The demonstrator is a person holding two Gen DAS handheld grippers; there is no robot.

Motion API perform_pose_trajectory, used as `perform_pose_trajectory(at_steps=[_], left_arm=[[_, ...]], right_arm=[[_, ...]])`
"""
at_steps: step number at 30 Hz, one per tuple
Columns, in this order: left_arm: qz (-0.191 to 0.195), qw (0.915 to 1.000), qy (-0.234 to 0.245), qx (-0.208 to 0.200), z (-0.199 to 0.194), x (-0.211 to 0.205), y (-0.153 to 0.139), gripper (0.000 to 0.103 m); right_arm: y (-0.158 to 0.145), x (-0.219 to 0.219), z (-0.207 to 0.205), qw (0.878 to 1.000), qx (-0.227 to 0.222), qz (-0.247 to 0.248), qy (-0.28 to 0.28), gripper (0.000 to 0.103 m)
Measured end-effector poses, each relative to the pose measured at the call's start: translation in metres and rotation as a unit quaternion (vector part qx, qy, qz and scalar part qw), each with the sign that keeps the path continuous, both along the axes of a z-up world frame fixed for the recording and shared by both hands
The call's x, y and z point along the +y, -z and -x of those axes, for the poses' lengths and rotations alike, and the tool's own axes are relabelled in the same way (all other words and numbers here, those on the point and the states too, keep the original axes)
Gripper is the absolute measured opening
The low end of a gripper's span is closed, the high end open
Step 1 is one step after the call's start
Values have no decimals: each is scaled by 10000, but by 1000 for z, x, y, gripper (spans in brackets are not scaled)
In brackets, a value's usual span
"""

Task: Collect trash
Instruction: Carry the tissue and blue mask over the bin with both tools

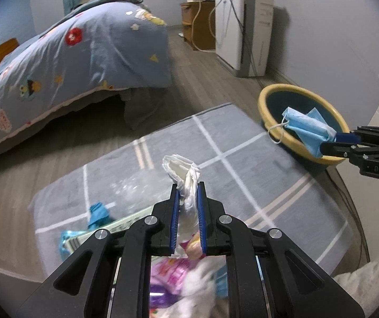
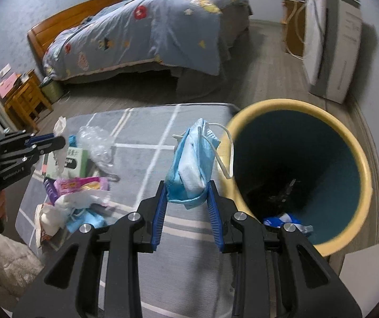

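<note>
My left gripper [image 1: 188,189] is shut on a crumpled white tissue [image 1: 182,171] and holds it above the grey rug [image 1: 242,143]. My right gripper [image 2: 186,185] is shut on a folded blue face mask [image 2: 194,159], whose white ear loop hangs by the rim of the yellow bin [image 2: 359,164]. In the left wrist view the mask [image 1: 306,129] hangs over the bin [image 1: 266,98], with the right gripper [image 1: 329,143] coming in from the right. The bin's teal inside holds a few scraps at its bottom. In the right wrist view the left gripper [image 2: 58,139] with the tissue [image 2: 59,127] is at the far left.
A heap of trash lies on the rug: a pink wrapper [image 2: 80,184], clear plastic [image 2: 96,140], white tissues [image 2: 65,204], a green-white box [image 2: 75,159]. A bed with a blue quilt [image 2: 149,31] stands behind, a white appliance [image 2: 332,47] beside the bin, and wooden drawers [image 2: 25,100] at the left.
</note>
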State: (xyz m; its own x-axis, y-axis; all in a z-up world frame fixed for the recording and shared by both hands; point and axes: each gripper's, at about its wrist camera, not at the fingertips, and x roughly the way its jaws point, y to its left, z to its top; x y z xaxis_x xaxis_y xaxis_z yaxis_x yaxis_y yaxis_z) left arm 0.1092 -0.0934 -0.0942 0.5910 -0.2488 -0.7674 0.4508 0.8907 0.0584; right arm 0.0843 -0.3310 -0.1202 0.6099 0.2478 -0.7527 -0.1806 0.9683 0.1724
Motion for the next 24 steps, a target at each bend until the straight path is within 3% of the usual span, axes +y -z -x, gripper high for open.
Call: perform_pose_trajectory(at_steps=[14,21,24], left_arm=[[478,9965,681,-94,-8,-87,-20,13],[845,9916,959,188,-8,-127,-4,13],[789,9893,1189,297,-4,-144,9,13]], right_arm=[[-19,-99,11,9930,-300,-258,1111,30],[-7,-132,13,9867,-178,-384,1571,30],[2,-140,11,9843,-63,-402,1718,30]])
